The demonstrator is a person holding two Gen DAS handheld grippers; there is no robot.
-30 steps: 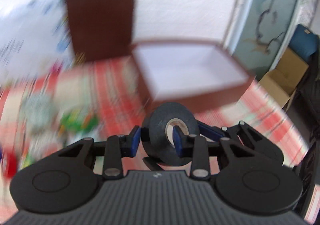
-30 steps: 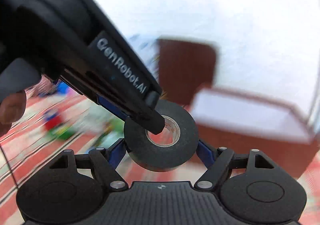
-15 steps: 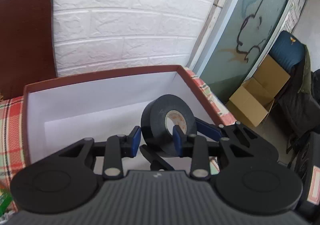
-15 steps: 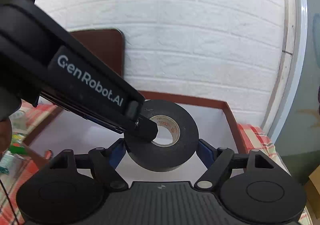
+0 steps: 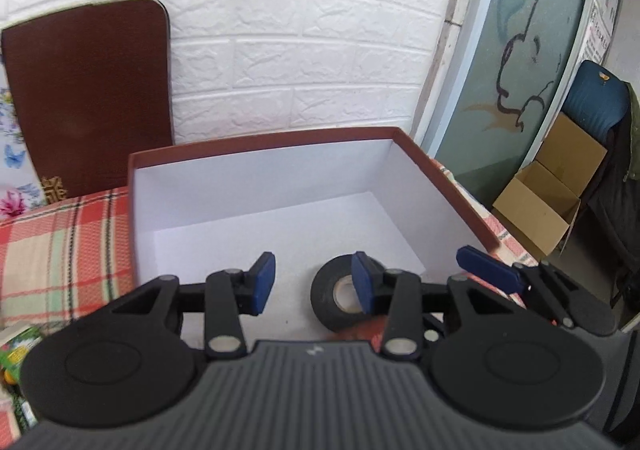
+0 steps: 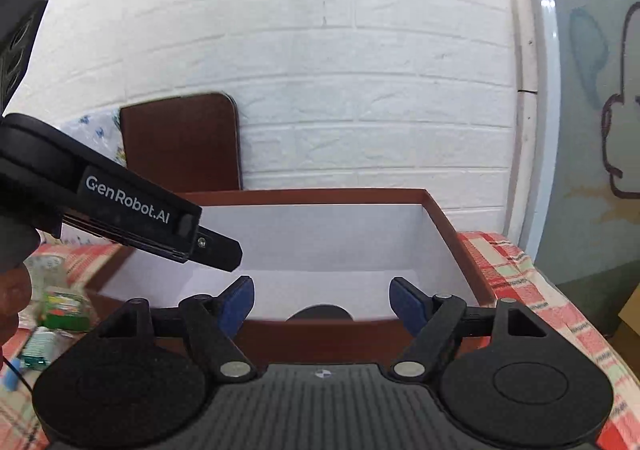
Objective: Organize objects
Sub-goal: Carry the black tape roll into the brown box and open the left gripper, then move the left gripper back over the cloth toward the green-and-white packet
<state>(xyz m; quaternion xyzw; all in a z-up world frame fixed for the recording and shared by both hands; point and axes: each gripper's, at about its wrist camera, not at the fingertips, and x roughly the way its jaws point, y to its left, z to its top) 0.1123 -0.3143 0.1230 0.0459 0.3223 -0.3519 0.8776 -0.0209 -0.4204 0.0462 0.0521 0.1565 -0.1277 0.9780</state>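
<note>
left wrist view: black tape roll (image 5: 340,298) lying flat on the white floor of the brown box (image 5: 256,138), near the front wall, partly behind one blue pad (image 5: 362,282). left gripper (image 5: 312,282) spread wide, nothing between the fingers. right gripper's blue finger visible at far right, above the box's right rim. brown lid (image 5: 88,90) propped upright against the white brick wall (image 5: 300,30), behind the box. cardboard carton (image 5: 548,190) on the floor at right, off the plaid tablecloth (image 5: 60,242).

right wrist view: only a dark sliver of the roll (image 6: 320,313) visible over the box's near wall (image 6: 320,338); roll's hole and position on the floor not visible here. right gripper (image 6: 322,304) spread wide, empty, held at the near wall. left gripper's body (image 6: 128,210) reaching in from the left over the box. small packets (image 6: 60,306) on the cloth at left, blurred.

versus 0.5 s ago: roll then pinched by both grippers above the box; now released, down inside; both sets of fingers parted.
</note>
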